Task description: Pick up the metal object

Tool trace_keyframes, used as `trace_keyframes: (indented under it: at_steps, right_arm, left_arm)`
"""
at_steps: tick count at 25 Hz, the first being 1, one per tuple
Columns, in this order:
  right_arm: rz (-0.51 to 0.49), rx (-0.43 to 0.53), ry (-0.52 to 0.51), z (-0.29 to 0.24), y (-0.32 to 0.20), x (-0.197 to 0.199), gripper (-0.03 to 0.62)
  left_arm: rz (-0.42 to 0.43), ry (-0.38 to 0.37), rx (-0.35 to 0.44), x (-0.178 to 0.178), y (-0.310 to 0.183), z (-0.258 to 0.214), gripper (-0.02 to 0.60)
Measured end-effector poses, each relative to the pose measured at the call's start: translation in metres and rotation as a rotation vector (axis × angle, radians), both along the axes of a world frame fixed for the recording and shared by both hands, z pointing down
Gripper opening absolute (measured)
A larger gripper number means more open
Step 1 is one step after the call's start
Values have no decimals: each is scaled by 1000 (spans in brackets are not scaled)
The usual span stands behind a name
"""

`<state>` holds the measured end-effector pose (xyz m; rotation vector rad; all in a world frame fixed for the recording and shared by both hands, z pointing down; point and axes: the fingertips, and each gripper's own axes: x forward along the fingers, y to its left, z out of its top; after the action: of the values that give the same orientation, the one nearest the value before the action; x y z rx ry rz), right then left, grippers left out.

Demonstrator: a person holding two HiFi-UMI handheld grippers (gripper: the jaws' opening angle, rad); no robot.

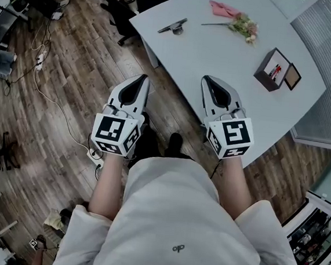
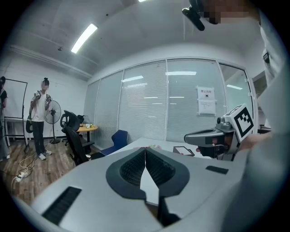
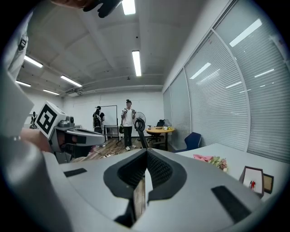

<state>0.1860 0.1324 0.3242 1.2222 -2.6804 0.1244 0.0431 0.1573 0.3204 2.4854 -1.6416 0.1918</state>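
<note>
The metal object (image 1: 174, 26) lay untouched at upper centre; the left gripper (image 1: 140, 81) and right gripper (image 1: 211, 81) were closed, empty, well apart from it.

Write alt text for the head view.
Seen from above, a person holds two grippers with jaws shut: the left gripper over the wooden floor, the right gripper over the near edge of a pale table. On the table are the metal object, a pink cloth, flowers and a picture frame, none touched.
</note>
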Motion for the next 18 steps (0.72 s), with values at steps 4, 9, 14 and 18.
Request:
trace_keyframes:
  at_steps: [4,9,14,18]
  right_arm:
    - [5,-3,2,0,-4,-10,5]
    - [17,-8,9,1,-15,-21,5]
    - [38,-10,17,-2,-33,-36,7]
    - [51,-12,25,-5,-49,-50,17]
  left_arm:
    - [3,9,-4,-11,-3,3,20]
    - [12,23,-6,-21,-17,6,21]
    - [41,33,-3,-34,-38,3,21]
    - [65,44,0,-48,-58,0,21]
